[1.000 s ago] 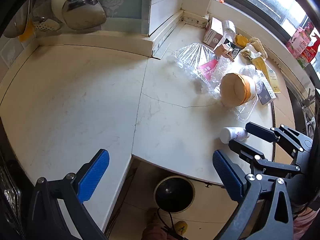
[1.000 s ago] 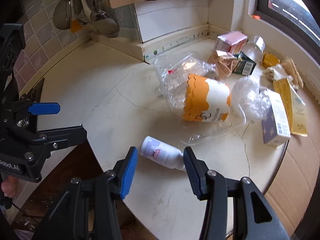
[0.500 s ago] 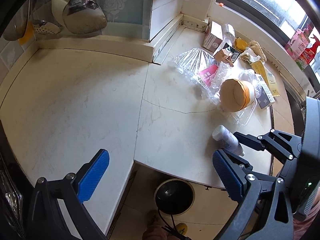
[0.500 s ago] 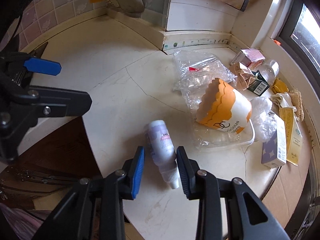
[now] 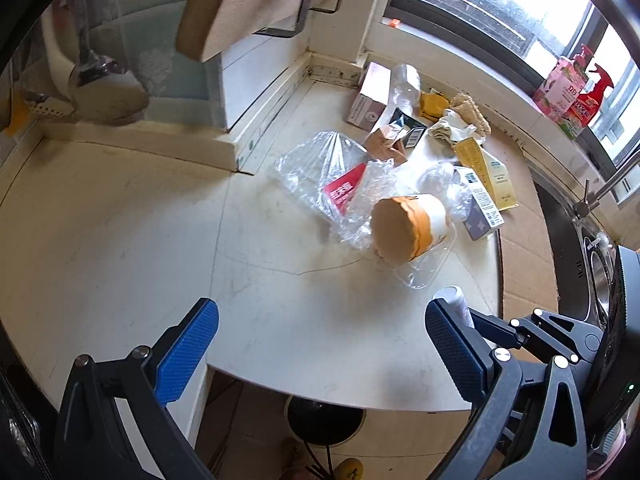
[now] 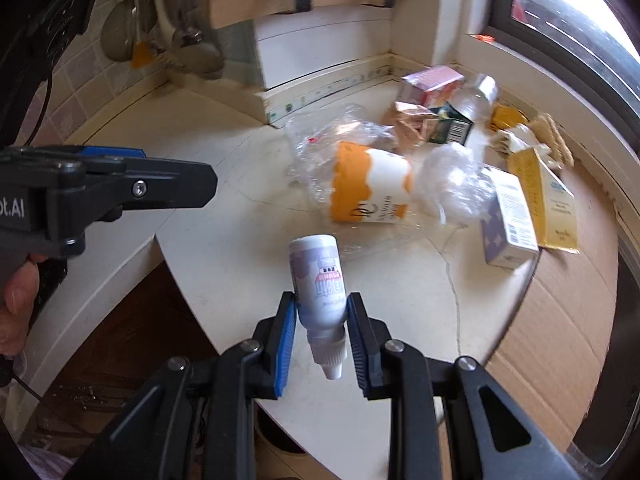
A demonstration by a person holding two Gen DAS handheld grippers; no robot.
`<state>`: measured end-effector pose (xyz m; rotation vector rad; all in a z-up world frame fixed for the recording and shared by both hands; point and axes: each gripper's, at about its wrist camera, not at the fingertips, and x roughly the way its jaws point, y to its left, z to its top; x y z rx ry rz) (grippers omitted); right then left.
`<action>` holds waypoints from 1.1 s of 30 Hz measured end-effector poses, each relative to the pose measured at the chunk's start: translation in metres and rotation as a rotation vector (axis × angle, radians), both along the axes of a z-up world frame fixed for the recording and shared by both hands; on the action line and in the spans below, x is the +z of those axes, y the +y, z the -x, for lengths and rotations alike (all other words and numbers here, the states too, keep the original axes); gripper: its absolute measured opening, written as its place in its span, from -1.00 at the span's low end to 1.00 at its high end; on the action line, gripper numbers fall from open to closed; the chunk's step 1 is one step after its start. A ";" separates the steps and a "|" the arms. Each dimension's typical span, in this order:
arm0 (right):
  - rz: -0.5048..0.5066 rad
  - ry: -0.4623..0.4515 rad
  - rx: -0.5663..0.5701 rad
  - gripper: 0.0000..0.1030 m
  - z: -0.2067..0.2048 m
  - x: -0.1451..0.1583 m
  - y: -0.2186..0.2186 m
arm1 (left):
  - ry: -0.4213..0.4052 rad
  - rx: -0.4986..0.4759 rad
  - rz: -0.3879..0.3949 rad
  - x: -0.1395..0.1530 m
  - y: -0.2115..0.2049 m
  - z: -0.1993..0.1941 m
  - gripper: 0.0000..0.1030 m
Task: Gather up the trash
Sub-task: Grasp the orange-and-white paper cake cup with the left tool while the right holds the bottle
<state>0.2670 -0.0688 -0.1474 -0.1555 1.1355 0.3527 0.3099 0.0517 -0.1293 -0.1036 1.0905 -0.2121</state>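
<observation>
My right gripper (image 6: 322, 328) is shut on a small white bottle (image 6: 318, 280) with a purple label, held above the front edge of the white counter (image 6: 400, 300); its base shows in the left wrist view (image 5: 454, 298). My left gripper (image 5: 320, 344) is open and empty over the counter's front edge. Trash lies on the counter: an orange-and-white paper cup (image 5: 412, 226) on its side, also in the right wrist view (image 6: 370, 184), crumpled clear plastic (image 5: 332, 168), a purple carton (image 6: 508, 224) and a yellow carton (image 6: 548, 200).
A black bin (image 5: 324, 420) stands on the floor below the counter edge. Cardboard (image 6: 560, 320) covers the counter's right side beside a steel sink (image 5: 588, 248). Ladles (image 5: 106, 92) hang at the back left. Bottles (image 5: 572, 92) stand on the windowsill.
My right gripper has closed on the white bottle and lifted it off the counter. My left gripper has shifted a little closer over the counter and stays open.
</observation>
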 end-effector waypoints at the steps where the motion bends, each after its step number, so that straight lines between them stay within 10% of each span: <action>1: -0.008 -0.007 -0.040 -0.51 0.000 0.003 -0.010 | -0.005 -0.010 0.004 0.001 -0.006 -0.003 0.98; 15: -0.132 -0.081 -0.379 -0.51 0.009 0.024 -0.081 | 0.007 -0.094 0.005 -0.018 -0.091 -0.058 0.86; 21: -0.159 -0.074 -0.413 -0.51 0.017 0.019 -0.089 | 0.061 -0.082 0.033 -0.039 -0.095 -0.070 0.17; 26: -0.161 -0.079 -0.423 -0.51 0.024 0.017 -0.091 | 0.065 -0.095 0.093 -0.046 -0.096 -0.069 -0.93; 33: -0.173 -0.103 -0.440 -0.51 0.033 0.020 -0.092 | -0.040 -0.168 0.124 -0.026 -0.110 -0.057 -0.93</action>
